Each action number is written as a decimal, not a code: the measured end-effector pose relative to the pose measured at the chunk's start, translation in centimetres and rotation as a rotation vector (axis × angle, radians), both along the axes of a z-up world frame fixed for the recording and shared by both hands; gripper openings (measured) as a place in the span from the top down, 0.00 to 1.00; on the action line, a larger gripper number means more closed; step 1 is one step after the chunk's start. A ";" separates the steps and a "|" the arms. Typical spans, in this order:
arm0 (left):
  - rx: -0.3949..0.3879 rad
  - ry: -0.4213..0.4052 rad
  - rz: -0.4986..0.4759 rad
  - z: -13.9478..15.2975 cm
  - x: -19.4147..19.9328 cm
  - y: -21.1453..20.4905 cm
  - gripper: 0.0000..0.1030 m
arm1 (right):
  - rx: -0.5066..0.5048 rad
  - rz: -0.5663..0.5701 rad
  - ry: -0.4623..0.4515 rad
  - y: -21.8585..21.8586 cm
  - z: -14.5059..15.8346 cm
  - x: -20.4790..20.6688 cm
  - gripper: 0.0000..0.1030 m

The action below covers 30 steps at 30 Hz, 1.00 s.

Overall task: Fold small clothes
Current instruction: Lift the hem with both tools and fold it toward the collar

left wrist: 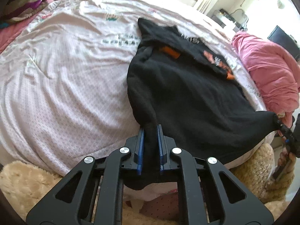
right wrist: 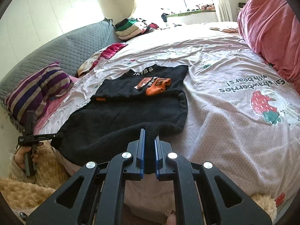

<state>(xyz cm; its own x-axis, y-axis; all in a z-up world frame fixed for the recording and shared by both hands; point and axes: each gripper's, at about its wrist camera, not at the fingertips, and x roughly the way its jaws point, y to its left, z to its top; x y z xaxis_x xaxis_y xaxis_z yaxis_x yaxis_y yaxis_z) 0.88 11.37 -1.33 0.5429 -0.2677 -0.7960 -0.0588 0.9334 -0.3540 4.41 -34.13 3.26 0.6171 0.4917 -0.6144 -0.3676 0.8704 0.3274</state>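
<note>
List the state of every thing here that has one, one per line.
Black sweatshirt: flat on the bed, sleeves folded in, hem corners lifted.
Left tongs: shut on one hem corner.
Right tongs: shut on the other.
Pink quilt: bunched up.
Bedsheet: wrinkled.

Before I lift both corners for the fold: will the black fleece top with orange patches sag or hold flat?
The black fleece top with orange patches will likely sag: it already drapes limply between the left gripper and right gripper. Its thick pile probably grips, not slips.
</note>
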 end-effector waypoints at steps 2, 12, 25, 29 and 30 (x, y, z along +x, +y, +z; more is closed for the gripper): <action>-0.004 -0.025 0.002 1.0 0.1 0.1 0.95 | 0.004 -0.007 -0.008 0.0 0.2 0.2 0.93; -0.012 -0.139 0.027 5.0 2.7 1.0 0.96 | 0.026 -0.065 -0.052 -0.8 1.6 2.3 0.93; 0.077 -0.197 0.043 7.3 7.0 0.4 0.96 | -0.024 -0.096 -0.134 0.5 3.5 6.7 0.93; 0.089 -0.209 0.050 7.8 8.2 0.4 0.96 | -0.020 -0.108 -0.140 0.5 3.7 7.8 0.93; 0.089 -0.212 0.053 7.9 8.6 0.5 0.96 | -0.019 -0.111 -0.143 0.5 3.7 8.1 0.93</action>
